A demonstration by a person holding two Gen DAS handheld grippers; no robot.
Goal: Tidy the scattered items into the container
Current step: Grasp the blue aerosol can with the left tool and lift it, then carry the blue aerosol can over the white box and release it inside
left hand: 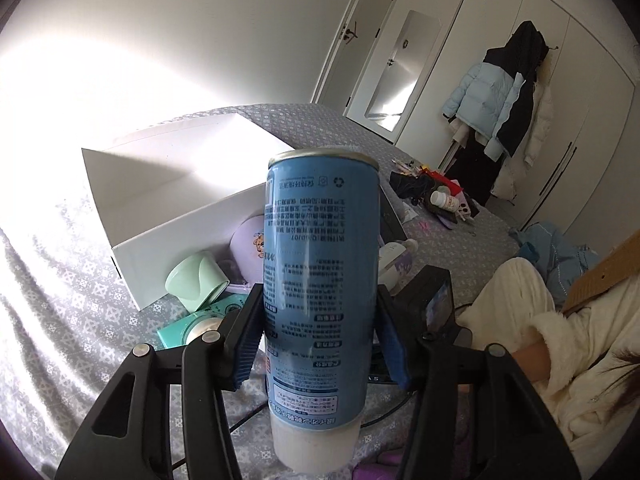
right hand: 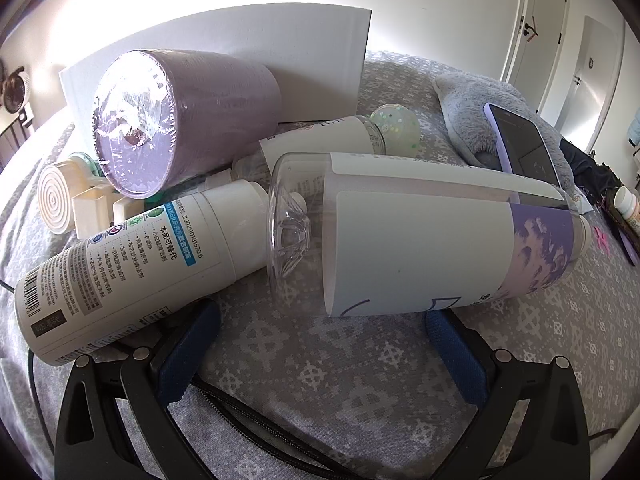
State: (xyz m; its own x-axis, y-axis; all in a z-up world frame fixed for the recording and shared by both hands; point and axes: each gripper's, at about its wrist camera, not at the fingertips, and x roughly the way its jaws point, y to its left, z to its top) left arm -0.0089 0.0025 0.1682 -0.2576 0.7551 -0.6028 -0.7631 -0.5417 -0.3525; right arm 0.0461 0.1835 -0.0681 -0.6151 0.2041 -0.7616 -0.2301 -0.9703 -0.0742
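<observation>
Left wrist view, left to right: a white open-topped box (left hand: 188, 184) stands on the grey patterned bedspread (left hand: 60, 292); at its near wall lie a mint-green cup (left hand: 196, 280) on its side and a lilac tin (left hand: 250, 252). At centre the left gripper (left hand: 316, 344) has its jaws closed on a blue spray can (left hand: 320, 280), held upside down with the white cap toward the camera, above the bed and nearer the camera than the box. Farther right, small clutter (left hand: 436, 196) lies on the bed and a jacket (left hand: 500, 100) hangs on the wardrobe.

Right wrist view, left to right: a cream ribbed cap (right hand: 54, 200); a white spray bottle (right hand: 132, 268) on its side; a purple cylinder (right hand: 176, 120) lying against the white box wall (right hand: 312, 60); a clear bottle (right hand: 420, 228) on its side, touching the spray bottle's cap; a phone (right hand: 524, 144) on a grey plush (right hand: 472, 108). The right gripper (right hand: 320, 344) has its jaws spread wide and empty, low over the bedspread, just short of the clear bottle.
</observation>
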